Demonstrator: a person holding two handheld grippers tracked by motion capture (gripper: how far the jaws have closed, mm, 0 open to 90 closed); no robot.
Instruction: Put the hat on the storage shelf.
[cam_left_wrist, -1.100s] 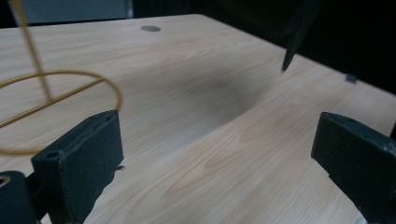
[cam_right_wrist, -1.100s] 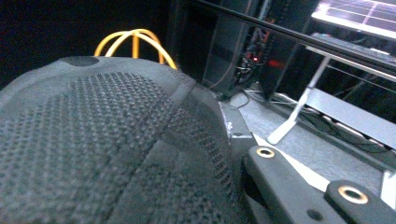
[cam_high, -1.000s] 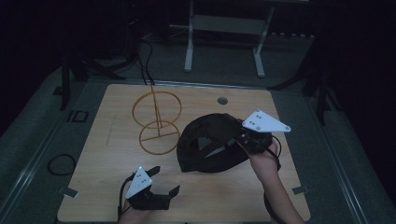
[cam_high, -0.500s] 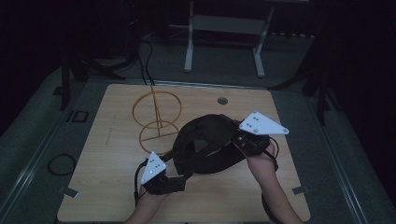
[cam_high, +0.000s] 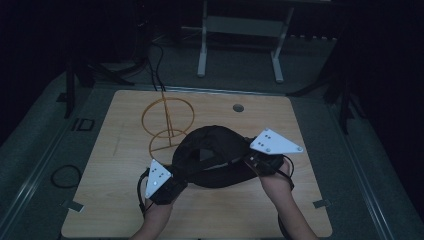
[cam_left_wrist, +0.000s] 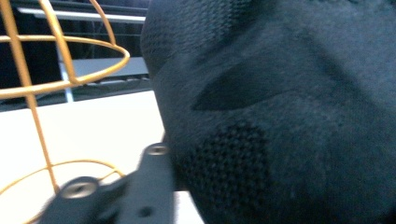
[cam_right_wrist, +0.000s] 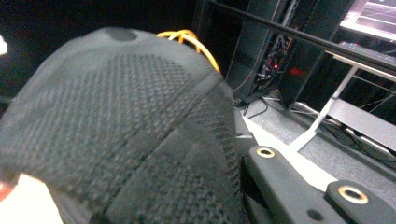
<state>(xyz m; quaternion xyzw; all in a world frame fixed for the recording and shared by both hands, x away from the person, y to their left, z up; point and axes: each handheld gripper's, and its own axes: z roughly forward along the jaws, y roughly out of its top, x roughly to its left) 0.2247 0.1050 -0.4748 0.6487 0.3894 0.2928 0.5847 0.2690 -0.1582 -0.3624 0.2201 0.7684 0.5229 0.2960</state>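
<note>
Closing just completed: left gripper jaws clamped on black cap near edge. Right gripper clenched on opposite side. Cap now held two-handed, judged ready for wire stand.

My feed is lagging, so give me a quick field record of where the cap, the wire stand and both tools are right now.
held item: black cap, lifted between the two tools
left tool: at the cap's near-left edge; jaws have just been closing, now shut on the fabric
right tool: shut on the cap's right edge
wire stand: orange, upright on the table, just behind and left of the cap, nothing on it
table: light wood
likely next move: probably carrying the cap to the wire stand
</note>
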